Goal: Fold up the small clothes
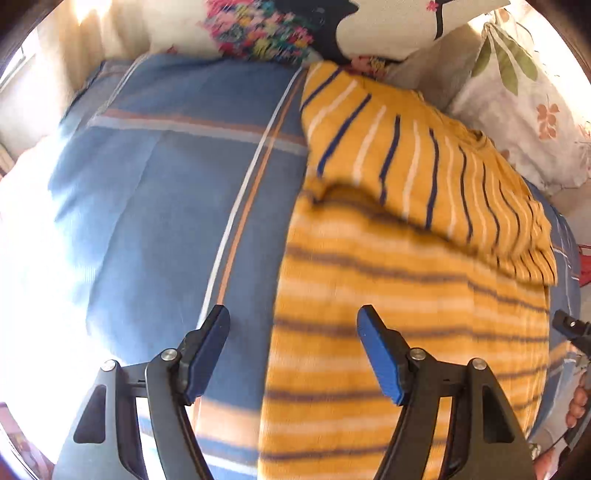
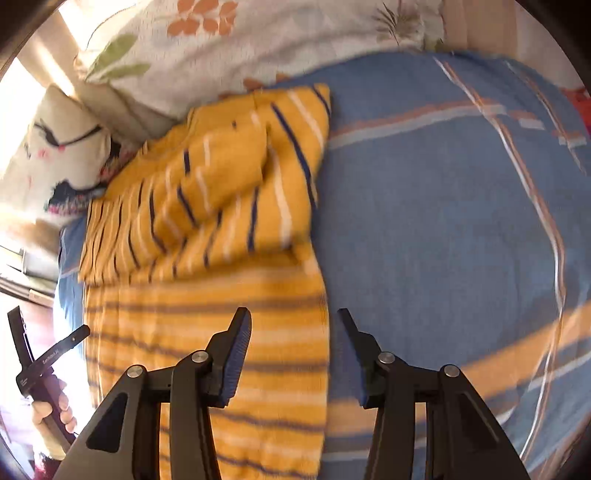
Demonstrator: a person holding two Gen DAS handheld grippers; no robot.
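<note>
A yellow garment (image 1: 406, 295) with navy and white stripes lies on a blue plaid bedsheet (image 1: 166, 203). Its far part is folded over toward me, with a sleeve on top. My left gripper (image 1: 293, 314) is open and empty, hovering over the garment's left edge. In the right wrist view the same garment (image 2: 207, 295) lies left of centre on the sheet (image 2: 443, 221). My right gripper (image 2: 293, 317) is open and empty, straddling the garment's right edge. The left gripper (image 2: 48, 354), held by a hand, shows at the far left of that view.
Floral pillows (image 1: 524, 96) and a patterned cushion (image 1: 266, 33) lie along the far side of the bed, right behind the garment. In the right wrist view a floral pillow (image 2: 240, 48) sits at the back. Bright sunlight washes out the bed's left side (image 1: 33, 240).
</note>
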